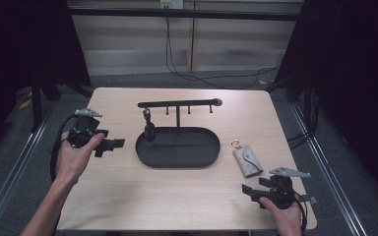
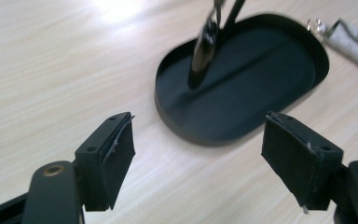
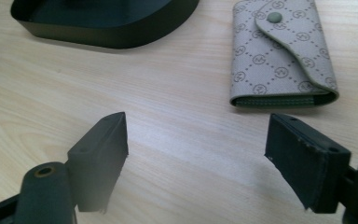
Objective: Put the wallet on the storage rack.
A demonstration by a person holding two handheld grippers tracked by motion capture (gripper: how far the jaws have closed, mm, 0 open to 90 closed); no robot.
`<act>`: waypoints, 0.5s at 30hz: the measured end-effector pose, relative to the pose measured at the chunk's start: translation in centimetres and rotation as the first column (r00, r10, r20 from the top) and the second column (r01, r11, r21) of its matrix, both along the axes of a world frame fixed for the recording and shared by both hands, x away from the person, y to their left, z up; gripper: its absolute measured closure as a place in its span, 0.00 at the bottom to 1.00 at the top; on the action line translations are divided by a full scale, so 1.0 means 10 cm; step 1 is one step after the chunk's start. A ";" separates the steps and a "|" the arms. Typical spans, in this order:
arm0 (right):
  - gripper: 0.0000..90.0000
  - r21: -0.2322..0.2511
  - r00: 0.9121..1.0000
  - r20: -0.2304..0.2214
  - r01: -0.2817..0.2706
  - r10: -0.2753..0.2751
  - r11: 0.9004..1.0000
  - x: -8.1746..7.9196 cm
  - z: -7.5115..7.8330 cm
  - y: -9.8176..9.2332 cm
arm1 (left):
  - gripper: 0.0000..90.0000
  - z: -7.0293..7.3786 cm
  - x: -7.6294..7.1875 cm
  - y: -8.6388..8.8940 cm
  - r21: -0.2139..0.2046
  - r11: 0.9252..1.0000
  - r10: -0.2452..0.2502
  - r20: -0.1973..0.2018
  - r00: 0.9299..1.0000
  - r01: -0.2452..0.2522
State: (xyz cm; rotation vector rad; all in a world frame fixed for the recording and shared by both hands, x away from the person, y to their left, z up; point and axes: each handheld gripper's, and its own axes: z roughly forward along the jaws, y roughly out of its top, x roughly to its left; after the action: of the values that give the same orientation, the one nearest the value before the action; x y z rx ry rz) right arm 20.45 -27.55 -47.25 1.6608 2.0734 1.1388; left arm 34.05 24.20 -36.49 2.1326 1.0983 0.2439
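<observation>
A black oval tray (image 1: 189, 147) sits mid-table, and a T-shaped rack (image 1: 179, 103) with pegs rises from it. A dark key fob (image 1: 149, 129) hangs from the leftmost peg down to the tray. A grey patterned key pouch (image 1: 247, 161) with a gold ring (image 1: 236, 144) lies flat right of the tray. My left gripper (image 1: 110, 146) hovers left of the tray, open and empty, facing the tray (image 2: 261, 70) and fob (image 2: 203, 51). At the front right edge, my right gripper (image 1: 250, 192) is open and empty, with the pouch (image 3: 279, 51) just ahead of its right jaw.
The wooden table (image 1: 177, 196) has bare surface in front of the tray and along the left side. Black cables (image 1: 211, 78) trail on the floor behind the table. Metal rails run along both sides.
</observation>
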 end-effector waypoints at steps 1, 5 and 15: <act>0.25 -0.003 1.000 -0.003 0.002 -0.002 1.000 0.00 0.00 0.00 | 0.28 -0.04 -0.05 0.02 -0.018 1.000 0.002 0.014 1.000 -0.002; 0.26 -0.018 1.000 -0.001 0.010 -0.010 1.000 0.01 0.00 0.01 | 0.28 -0.17 -0.16 0.07 -0.027 0.999 -0.040 0.019 0.999 0.041; 0.23 0.003 0.999 -0.024 0.021 -0.021 1.000 0.08 0.01 -0.04 | 0.29 -0.43 -0.51 0.18 -0.008 0.998 -0.056 0.036 0.998 0.056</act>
State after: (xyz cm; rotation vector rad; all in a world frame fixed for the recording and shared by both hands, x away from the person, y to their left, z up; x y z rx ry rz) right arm 21.22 -27.91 -47.18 1.7018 2.0641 1.1219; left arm 28.98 26.03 -40.81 2.1390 1.0156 0.2497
